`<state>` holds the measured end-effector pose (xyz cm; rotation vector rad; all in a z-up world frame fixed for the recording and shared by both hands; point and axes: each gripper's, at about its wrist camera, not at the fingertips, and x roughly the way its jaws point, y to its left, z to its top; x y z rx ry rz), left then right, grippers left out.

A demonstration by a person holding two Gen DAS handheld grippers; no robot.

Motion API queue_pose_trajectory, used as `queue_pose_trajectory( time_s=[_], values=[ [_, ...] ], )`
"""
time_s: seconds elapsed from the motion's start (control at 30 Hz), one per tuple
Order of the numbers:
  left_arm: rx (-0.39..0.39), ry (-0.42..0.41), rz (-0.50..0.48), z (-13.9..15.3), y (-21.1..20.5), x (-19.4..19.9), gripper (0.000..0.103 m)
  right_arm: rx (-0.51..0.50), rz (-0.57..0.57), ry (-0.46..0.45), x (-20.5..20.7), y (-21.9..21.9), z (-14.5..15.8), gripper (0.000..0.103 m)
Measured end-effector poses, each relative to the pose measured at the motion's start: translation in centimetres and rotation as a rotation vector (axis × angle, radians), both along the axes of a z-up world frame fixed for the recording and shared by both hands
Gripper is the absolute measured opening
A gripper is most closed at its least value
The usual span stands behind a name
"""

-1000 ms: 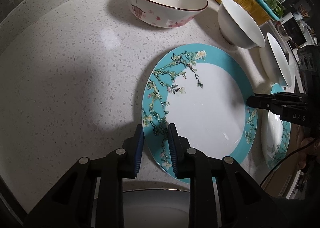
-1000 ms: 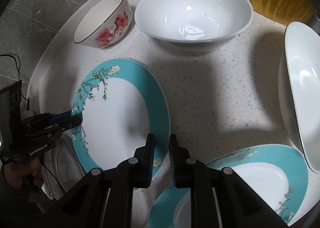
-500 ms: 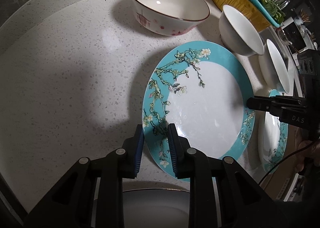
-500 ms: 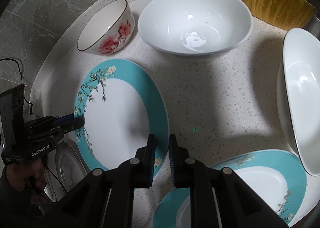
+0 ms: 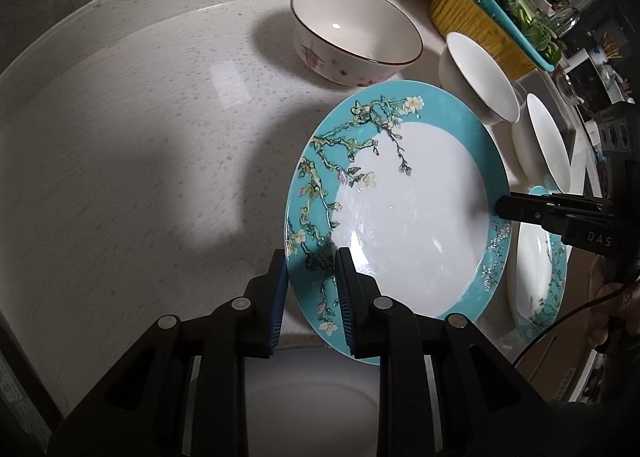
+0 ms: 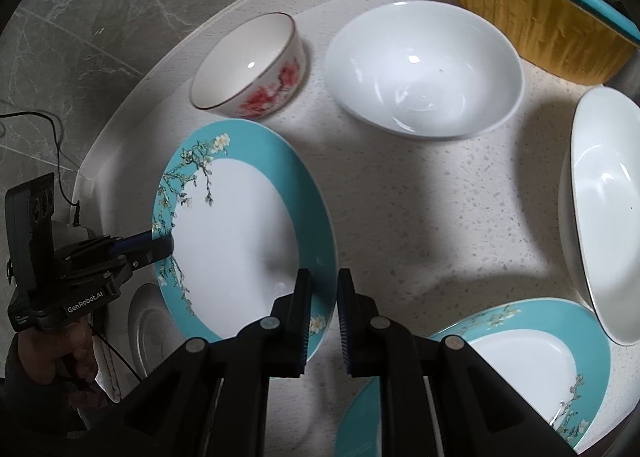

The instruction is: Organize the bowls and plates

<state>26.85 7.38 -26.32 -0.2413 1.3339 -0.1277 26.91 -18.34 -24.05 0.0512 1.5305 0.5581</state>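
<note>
A teal-rimmed plate with a blossom branch (image 5: 404, 213) is held off the counter by both grippers. My left gripper (image 5: 310, 285) is shut on its near rim. My right gripper (image 6: 323, 299) is shut on the opposite rim; it shows in the left wrist view (image 5: 508, 209) at the plate's right edge. The same plate shows in the right wrist view (image 6: 236, 225), with the left gripper (image 6: 160, 245) on its left edge. A second teal plate (image 6: 516, 361) lies flat at the lower right.
A red-flowered bowl (image 6: 252, 69) and a white bowl (image 6: 424, 69) stand behind the plate. A white deep dish (image 6: 604, 217) sits at the right. A yellow basket with a teal colander (image 5: 480, 17) of greens stands at the back. A white dish (image 5: 312, 401) lies under my left gripper.
Both grippers have lifted the teal plate and tilted it up; the bowls behind look farther away and lower in both views.
</note>
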Motion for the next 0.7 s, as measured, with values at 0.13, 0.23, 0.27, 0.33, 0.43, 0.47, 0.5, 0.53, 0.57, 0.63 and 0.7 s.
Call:
queue_pose_trajectory(
  time_s=[0.13, 0.23, 0.27, 0.33, 0.43, 0.47, 0.5, 0.53, 0.57, 0.63, 0.7],
  values=[
    [-0.001, -0.008, 0.022, 1.1, 1.1, -1.5, 0.021, 0.011, 0.024, -0.007, -0.3, 1.1, 0.8, 0.015],
    [0.005, -0.013, 0.038, 1.9, 2.1, -3.0, 0.021, 0.018, 0.044, -0.010, -0.9, 2.1, 1.3, 0.015],
    [0.005, -0.013, 0.046, 2.1, 2.4, -3.6, 0.021, 0.021, 0.050, -0.010, -1.0, 2.4, 1.4, 0.015],
    [0.007, -0.013, 0.059, 2.5, 3.0, -4.8, 0.021, 0.026, 0.066, -0.008, -1.6, 3.3, 1.6, 0.015],
    [0.002, -0.006, 0.081, 2.9, 4.2, -6.9, 0.021, 0.033, 0.087, -0.004, -2.5, 4.4, 2.0, 0.015],
    [-0.001, -0.002, 0.089, 2.9, 4.6, -7.7, 0.021, 0.034, 0.092, -0.002, -2.7, 4.8, 2.0, 0.015],
    [-0.002, 0.000, 0.095, 3.0, 4.9, -8.3, 0.021, 0.035, 0.100, 0.000, -2.9, 5.2, 2.1, 0.015],
    [-0.003, 0.002, 0.100, 3.1, 5.2, -9.1, 0.021, 0.035, 0.107, 0.003, -3.2, 5.7, 2.2, 0.015],
    [-0.004, 0.004, 0.105, 3.1, 5.8, -10.1, 0.021, 0.035, 0.117, 0.006, -3.5, 6.1, 2.2, 0.015],
    [-0.007, 0.010, 0.116, 3.2, 6.6, -11.7, 0.021, 0.036, 0.132, 0.012, -3.9, 6.9, 2.3, 0.015],
    [-0.010, 0.017, 0.127, 3.2, 7.3, -13.3, 0.021, 0.036, 0.152, 0.020, -4.6, 7.8, 2.4, 0.015]
  ],
)
